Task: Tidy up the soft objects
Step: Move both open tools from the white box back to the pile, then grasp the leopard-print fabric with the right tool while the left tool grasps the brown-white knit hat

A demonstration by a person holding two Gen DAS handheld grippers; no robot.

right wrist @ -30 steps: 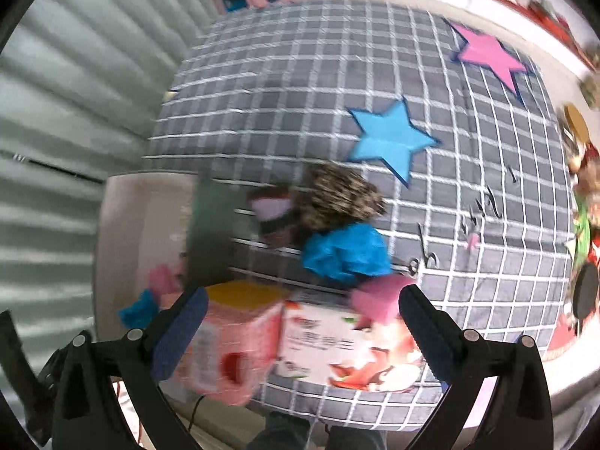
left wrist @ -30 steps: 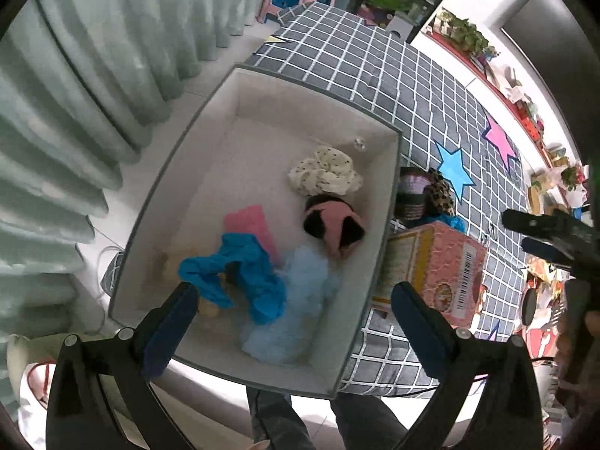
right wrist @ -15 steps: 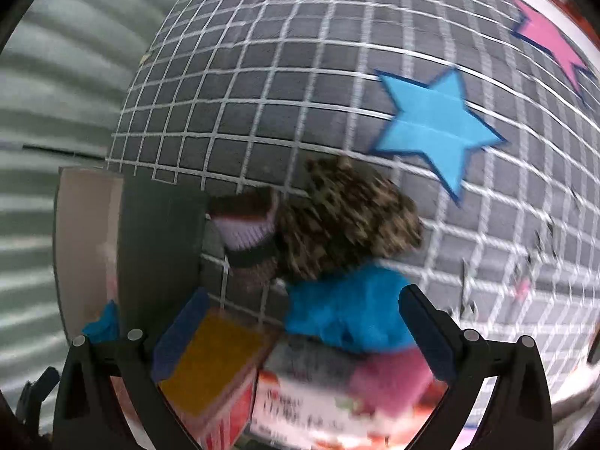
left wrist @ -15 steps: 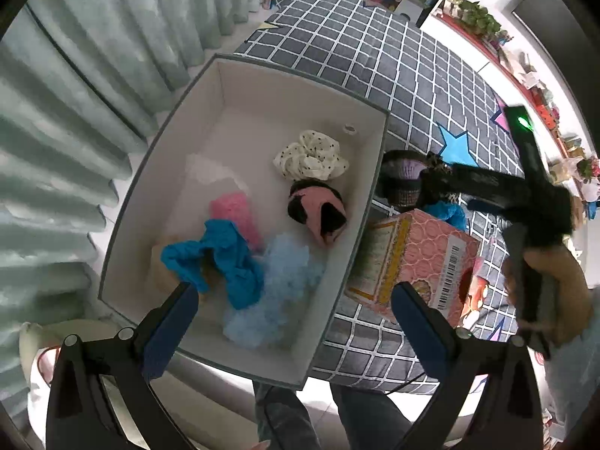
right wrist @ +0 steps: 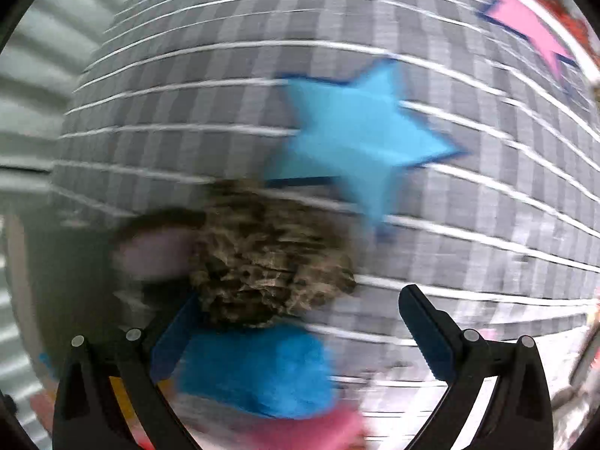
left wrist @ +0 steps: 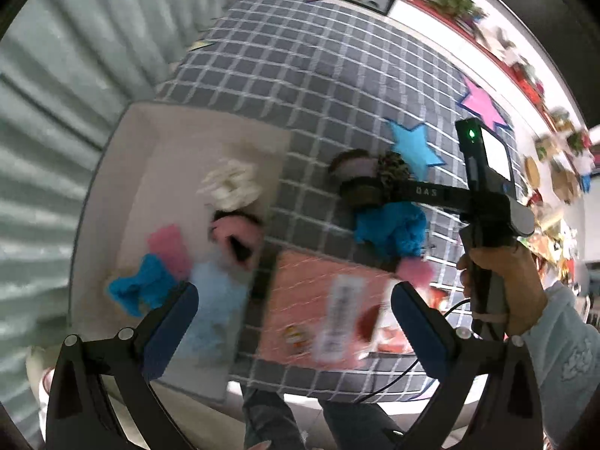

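In the left wrist view a white box [left wrist: 165, 165] holds several soft items: a cream scrunchie [left wrist: 230, 183], a pink-and-black one [left wrist: 236, 234], pink, blue and pale blue pieces. On the checked table lie a leopard-print scrunchie [left wrist: 392, 170], a purple-brown one [left wrist: 352, 170], a blue fluffy piece [left wrist: 390, 228] and a pink piece [left wrist: 414, 272]. My left gripper [left wrist: 294, 322] hovers open and holds nothing. My right gripper [right wrist: 300, 337] is open low over the table. The leopard scrunchie [right wrist: 270, 262] sits between its fingers, with the blue piece [right wrist: 258, 371] just below.
A pink carton [left wrist: 322, 307] lies at the table's front edge beside the box. A hand [left wrist: 498, 273] holds the right gripper's handle [left wrist: 487, 202]. A blue star [right wrist: 360, 131] and a pink star [right wrist: 525, 22] mark the cloth. Curtains hang at the left.
The right gripper has dropped down close over the leopard scrunchie, which now fills its view. The left gripper's view has swung right from the box toward the table.
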